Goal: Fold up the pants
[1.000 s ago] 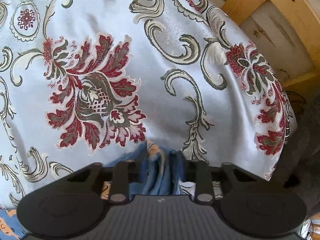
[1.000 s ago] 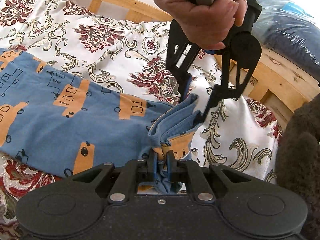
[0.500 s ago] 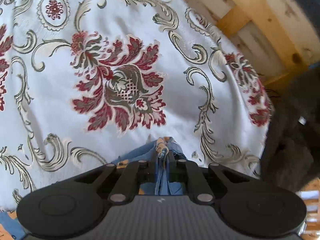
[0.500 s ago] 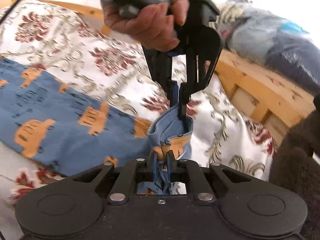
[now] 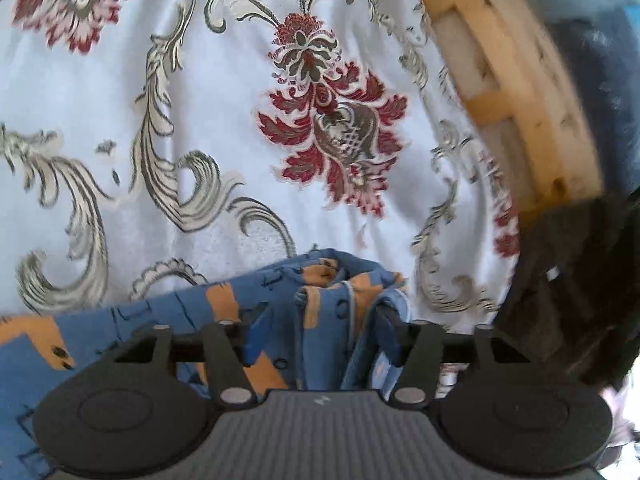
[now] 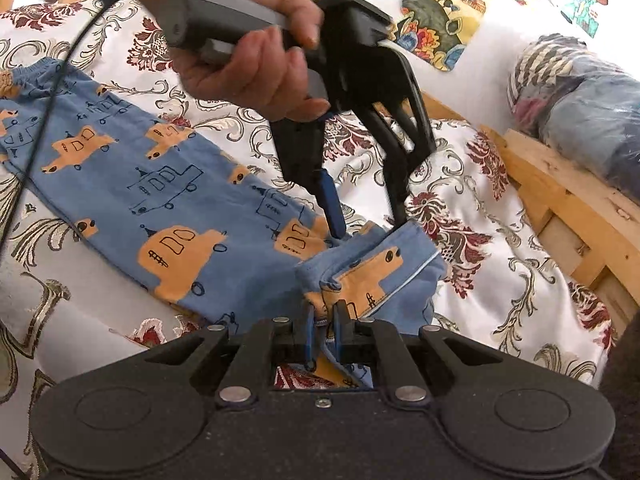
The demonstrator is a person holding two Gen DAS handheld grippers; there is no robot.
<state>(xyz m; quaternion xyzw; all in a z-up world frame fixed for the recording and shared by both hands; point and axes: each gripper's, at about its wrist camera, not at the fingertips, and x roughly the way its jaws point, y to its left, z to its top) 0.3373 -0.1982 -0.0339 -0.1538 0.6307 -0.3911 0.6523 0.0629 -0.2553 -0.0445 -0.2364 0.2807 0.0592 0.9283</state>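
Blue pants [image 6: 172, 216] printed with orange cars lie flat on the floral bedspread [image 6: 480, 216], waistband at the far left. The leg end is bunched and lifted a little at the near right. My right gripper [image 6: 323, 320] is shut on that hem. A hand holds my left gripper [image 6: 368, 226] just above the same hem, its jaws spread wide and its tips touching the cloth. In the left wrist view the left gripper [image 5: 322, 332] stands open with the crumpled hem of the pants [image 5: 320, 288] loose between its fingers.
A wooden bed frame [image 6: 560, 192] [image 5: 512, 92] runs along the right edge of the bedspread [image 5: 200, 100]. A plastic-wrapped bundle [image 6: 580, 96] lies beyond it. A dark fuzzy mass [image 6: 624, 360] sits at the near right. A black cable [image 6: 40, 120] crosses the pants at left.
The left gripper, shut on the hem half a second ago, has opened and let it go. The lifted leg end has come down and moved left over the pants.
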